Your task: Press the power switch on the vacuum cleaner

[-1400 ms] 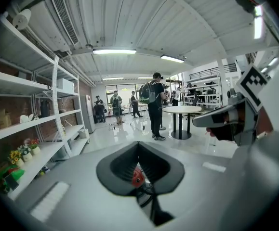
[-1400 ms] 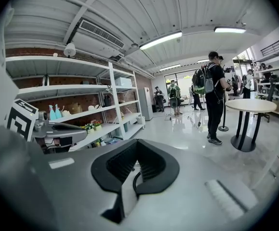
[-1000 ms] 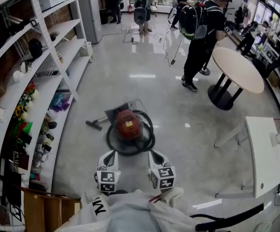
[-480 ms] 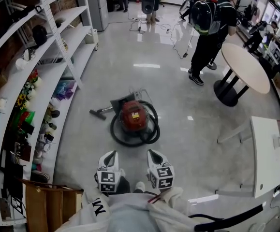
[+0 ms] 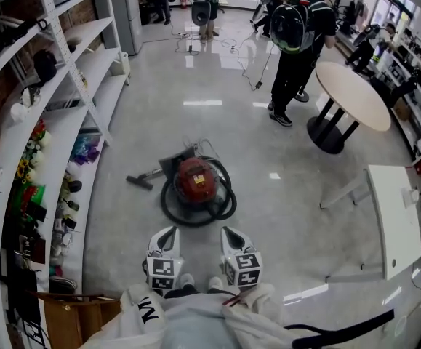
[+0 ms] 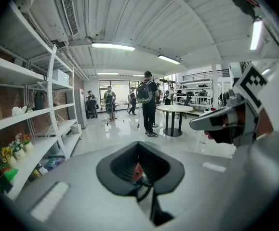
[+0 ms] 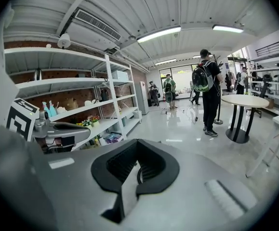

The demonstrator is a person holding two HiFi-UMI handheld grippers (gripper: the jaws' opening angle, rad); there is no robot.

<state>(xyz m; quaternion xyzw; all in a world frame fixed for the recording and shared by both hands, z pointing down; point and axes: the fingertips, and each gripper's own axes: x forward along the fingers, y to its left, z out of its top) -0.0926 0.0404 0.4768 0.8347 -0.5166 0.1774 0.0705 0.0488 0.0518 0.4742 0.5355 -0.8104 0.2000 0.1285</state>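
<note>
On the shiny floor ahead of the person, the red canister vacuum cleaner [image 5: 195, 180] sits ringed by its black hose [image 5: 168, 208], well apart from both tools. The left gripper [image 5: 168, 231] and right gripper [image 5: 226, 231] hang near the body, each with jaws together on nothing. The switch is too small to read, so this fits either an approach or a step back afterwards. Any press would need stooping close and landing one closed tip on it.

Floor [image 5: 217, 122]: polished, glossy, mirroring lights.
Vacuum cleaner [image 5: 195, 180]: shiny red plastic body.
Hose [image 5: 168, 208] around the vacuum cleaner: matt black.
Left tool [image 5: 168, 233], right tool [image 5: 230, 231]: smooth matt grey plastic.
</note>
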